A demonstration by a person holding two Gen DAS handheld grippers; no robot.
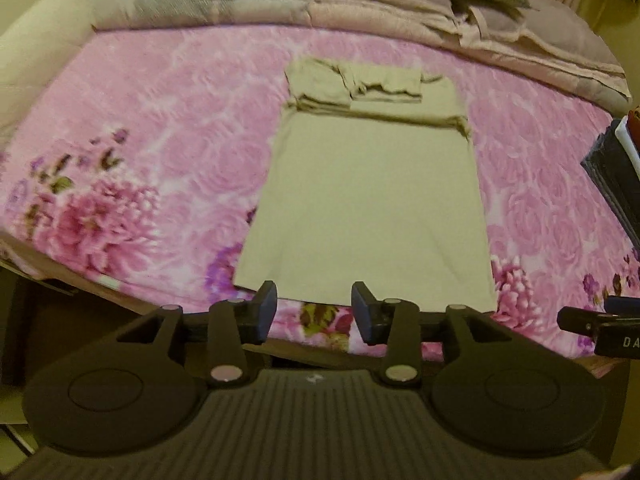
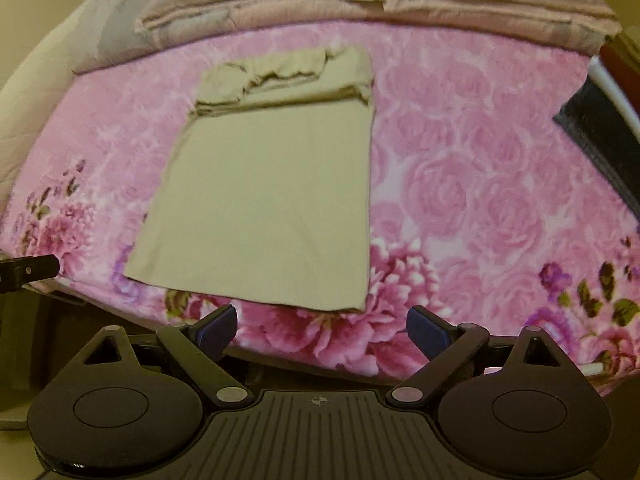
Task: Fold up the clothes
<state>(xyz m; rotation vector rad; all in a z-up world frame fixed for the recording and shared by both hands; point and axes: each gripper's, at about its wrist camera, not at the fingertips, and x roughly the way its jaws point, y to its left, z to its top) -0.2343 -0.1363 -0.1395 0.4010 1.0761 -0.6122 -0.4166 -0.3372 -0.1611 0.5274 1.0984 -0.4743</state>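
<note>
Your beige garment point(image 1: 372, 200) lies flat on the pink floral blanket point(image 1: 160, 128) of the bed, its sides folded in and sleeves bunched at the far end. Both your left tongs point(image 1: 314, 310) and right tongs point(image 2: 322, 330) hang above its near hem, jaws apart and holding nothing. Folded bedding point(image 1: 340, 4) lies beyond.

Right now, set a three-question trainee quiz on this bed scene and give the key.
1. True or false: the left gripper is clamped on the beige garment.
2. Which end of the garment is folded over: near or far?
3. The pink floral blanket lies: A) on top of the garment, B) beneath it, C) beside it, apart.

Key: 1 false, both it and the right gripper are open and empty; 2 far; 3 B.
</note>
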